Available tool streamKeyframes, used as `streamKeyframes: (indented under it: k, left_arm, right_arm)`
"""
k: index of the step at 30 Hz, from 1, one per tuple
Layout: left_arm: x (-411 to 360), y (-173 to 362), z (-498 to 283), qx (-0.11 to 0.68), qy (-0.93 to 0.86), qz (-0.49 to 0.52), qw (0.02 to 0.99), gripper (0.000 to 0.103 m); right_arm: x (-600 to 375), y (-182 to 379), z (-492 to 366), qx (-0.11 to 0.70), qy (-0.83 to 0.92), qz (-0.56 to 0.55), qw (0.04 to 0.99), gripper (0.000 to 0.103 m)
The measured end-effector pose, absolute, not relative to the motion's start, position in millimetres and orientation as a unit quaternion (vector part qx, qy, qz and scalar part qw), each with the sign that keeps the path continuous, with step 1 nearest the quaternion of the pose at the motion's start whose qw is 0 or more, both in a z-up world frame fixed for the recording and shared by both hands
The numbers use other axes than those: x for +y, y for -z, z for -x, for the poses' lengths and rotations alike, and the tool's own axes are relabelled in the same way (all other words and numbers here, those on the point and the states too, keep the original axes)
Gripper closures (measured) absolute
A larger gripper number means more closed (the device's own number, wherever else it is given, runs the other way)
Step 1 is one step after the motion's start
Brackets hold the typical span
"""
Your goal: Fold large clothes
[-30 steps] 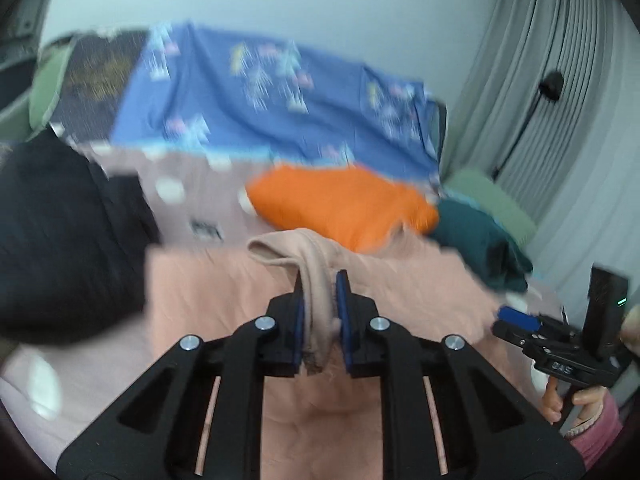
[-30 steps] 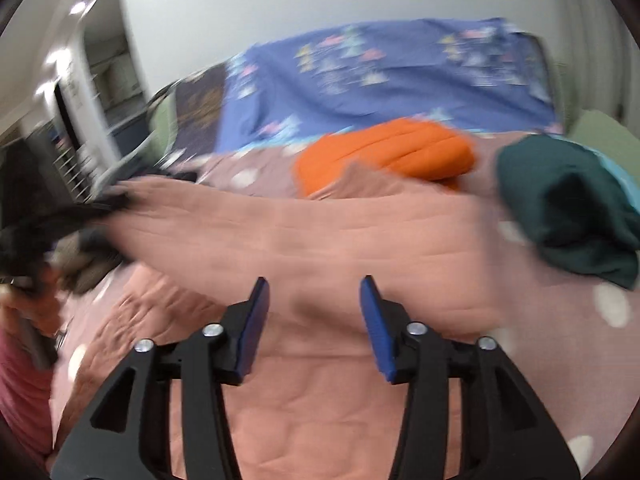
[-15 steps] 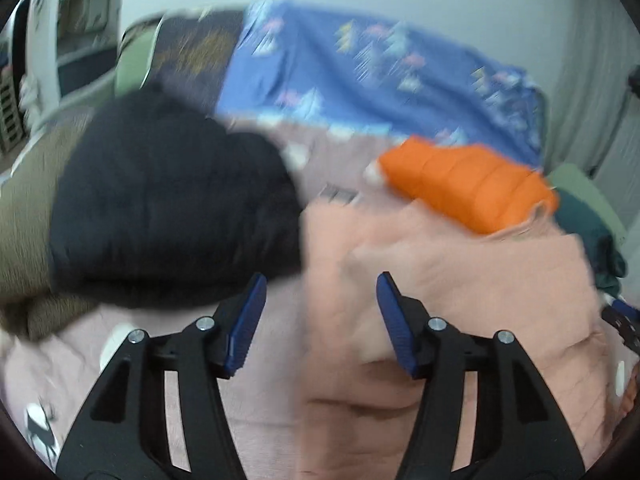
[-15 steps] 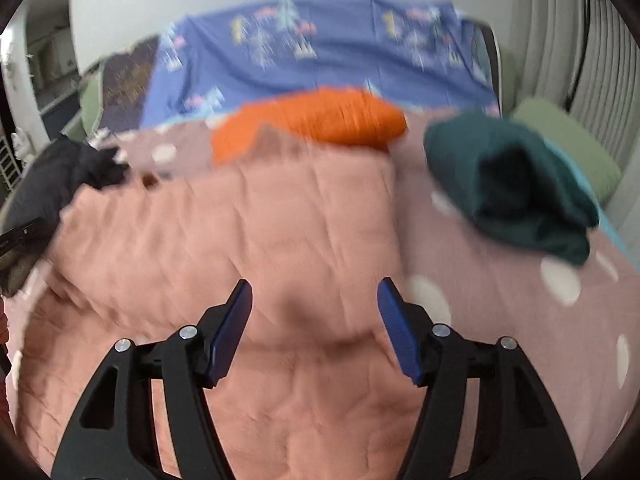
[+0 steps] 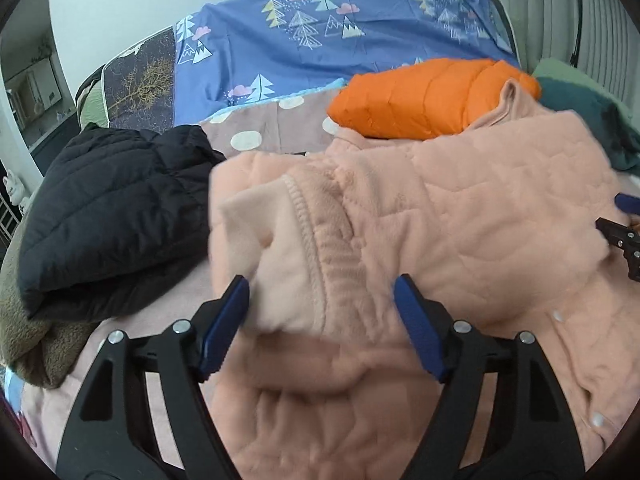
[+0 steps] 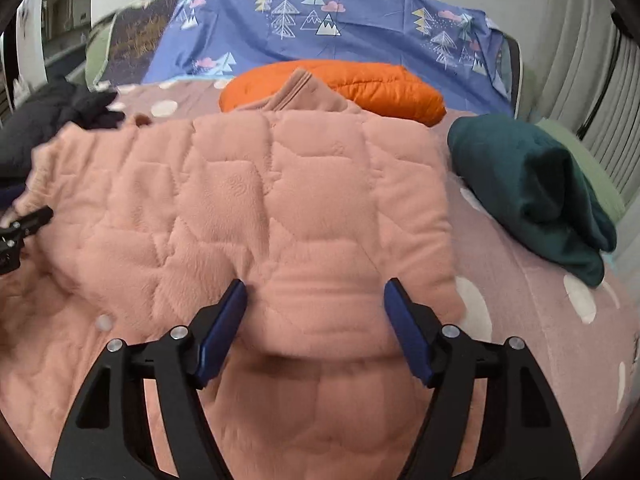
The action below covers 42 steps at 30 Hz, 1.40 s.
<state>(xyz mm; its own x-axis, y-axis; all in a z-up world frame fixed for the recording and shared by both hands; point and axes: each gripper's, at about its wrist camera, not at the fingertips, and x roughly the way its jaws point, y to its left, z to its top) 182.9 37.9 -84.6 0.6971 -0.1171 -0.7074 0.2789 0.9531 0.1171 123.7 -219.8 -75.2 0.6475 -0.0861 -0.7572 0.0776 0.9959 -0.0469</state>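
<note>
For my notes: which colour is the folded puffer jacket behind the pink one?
Orange, clearest in the right wrist view.

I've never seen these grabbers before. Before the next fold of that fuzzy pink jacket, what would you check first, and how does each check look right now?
1. Left gripper open: ok, blue pads apart, holding nothing.
2. Right gripper open: ok, likewise.
3. Quilted peach-pink fleece jacket lying flat: not ok, its ribbed cuff is bunched on top.
4. Both sleeves folded in: cannot tell.
5. Room on the left: not ok, the black puffer jacket touches the pink one.
6. Room on the right: ok, the dark green garment lies apart.
</note>
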Motion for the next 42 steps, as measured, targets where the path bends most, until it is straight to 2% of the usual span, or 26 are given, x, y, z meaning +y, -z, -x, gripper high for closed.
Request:
streamKeyframes:
  k: [5,9,18,24,30,35,38,42]
  left_arm:
    - [52,59,-140,0.359,0.118,-0.107,0.920,0.026]
    - [55,44,-117,0.350,0.120,-0.118,0.922,0.021]
    - [68,38,-67,0.359,0.123,-0.114,0.918,0.020]
    - [114,53,-35,0.388,0.118,-0.082,0.910,0.020]
    - [181,89,4,0.445,0.173,0.014,0.879,0.020]
    - [189,110,43,0.452,0.247,0.054,0.856,0.020]
    - [182,113,68,0.447,0.284,0.058,0.846,0.021]
    - [183,114,92,0.448,0.311,0.081,0.834,0.021]
  right_arm:
    - [-245,62,-73,0.417,0.069,-0.016,0.906,0.030]
    - [-263,60,-34,0.419,0.086,-0.038,0.903,0.030]
    - [-292,77,38,0.450,0.079,-0.123,0.881,0.030]
    - [-294,81,85,0.453,0.036,-0.162,0.876,0.030]
    - [-290,89,129,0.449,-0.004,-0.187,0.874,0.030]
    - [-285,90,160,0.440,-0.044,-0.208,0.872,0.031]
    - [-284,96,179,0.438,-0.088,-0.240,0.862,0.036]
    - [-282,101,202,0.428,-0.123,-0.266,0.855,0.036]
